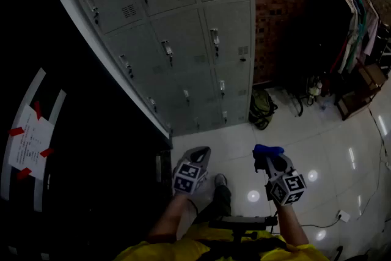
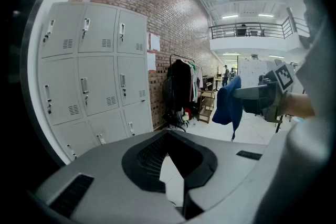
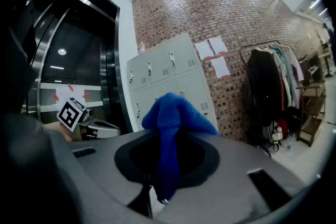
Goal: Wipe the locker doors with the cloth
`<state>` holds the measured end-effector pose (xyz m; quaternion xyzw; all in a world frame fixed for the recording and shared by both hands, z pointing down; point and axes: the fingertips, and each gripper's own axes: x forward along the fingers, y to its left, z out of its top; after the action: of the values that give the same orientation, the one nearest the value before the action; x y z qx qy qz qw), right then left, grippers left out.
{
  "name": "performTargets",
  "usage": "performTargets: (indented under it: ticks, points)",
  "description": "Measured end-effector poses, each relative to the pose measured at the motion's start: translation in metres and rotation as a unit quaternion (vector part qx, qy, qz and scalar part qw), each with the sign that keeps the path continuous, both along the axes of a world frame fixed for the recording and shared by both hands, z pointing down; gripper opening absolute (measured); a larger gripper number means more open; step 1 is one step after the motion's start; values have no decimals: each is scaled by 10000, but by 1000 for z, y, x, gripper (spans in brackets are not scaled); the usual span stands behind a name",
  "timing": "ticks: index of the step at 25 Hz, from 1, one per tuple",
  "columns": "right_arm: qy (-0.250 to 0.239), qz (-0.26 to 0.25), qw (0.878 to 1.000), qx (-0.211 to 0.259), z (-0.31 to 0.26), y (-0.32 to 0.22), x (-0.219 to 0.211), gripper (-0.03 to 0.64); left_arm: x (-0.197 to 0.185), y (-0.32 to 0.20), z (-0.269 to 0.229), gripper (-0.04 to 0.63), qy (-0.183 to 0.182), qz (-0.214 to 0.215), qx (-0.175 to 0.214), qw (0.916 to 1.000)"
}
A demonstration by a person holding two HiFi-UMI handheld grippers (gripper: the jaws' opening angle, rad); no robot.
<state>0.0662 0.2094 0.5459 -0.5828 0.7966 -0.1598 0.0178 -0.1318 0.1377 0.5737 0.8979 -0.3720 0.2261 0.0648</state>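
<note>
Currently, the cloth (image 3: 169, 113) hangs clamped in the right gripper (image 1: 272, 162) fingers, well apart from the locker doors (image 1: 183, 46) at 12 o'clock. Risk: the pinch appears to catch only a fold, so wiping pressure may pull it free. Left gripper (image 1: 197, 159) fingers sit together, empty. Both forearms extend forward, side by side.

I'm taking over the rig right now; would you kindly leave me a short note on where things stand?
Left gripper: jaws together, empty.
Right gripper: shut on the blue cloth, which hangs from its jaws.
Lockers stand ahead, doors closed, both grippers well short of them.
Done: cloth picked up.
Left: bring the cloth to the doors and wipe them.
</note>
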Motion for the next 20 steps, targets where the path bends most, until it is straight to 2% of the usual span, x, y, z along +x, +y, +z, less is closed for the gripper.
performTargets:
  ticks: [6,13,16,20]
  points:
    - [97,237,9996,93,3,-133,35,66,43,-141,3,3,44,220,177,9996]
    - [314,494,9976,374,-47,-300,71,66,86,-305,-49,3,162,577,528,9968]
    - [229,546,9977,327,-49,-353,73,66,92,-353,-45,3,105,586,466,9971]
    - [252,163,9988,380,-58,-413,60,66,94,-395,-37,3,65,488,329,9982]
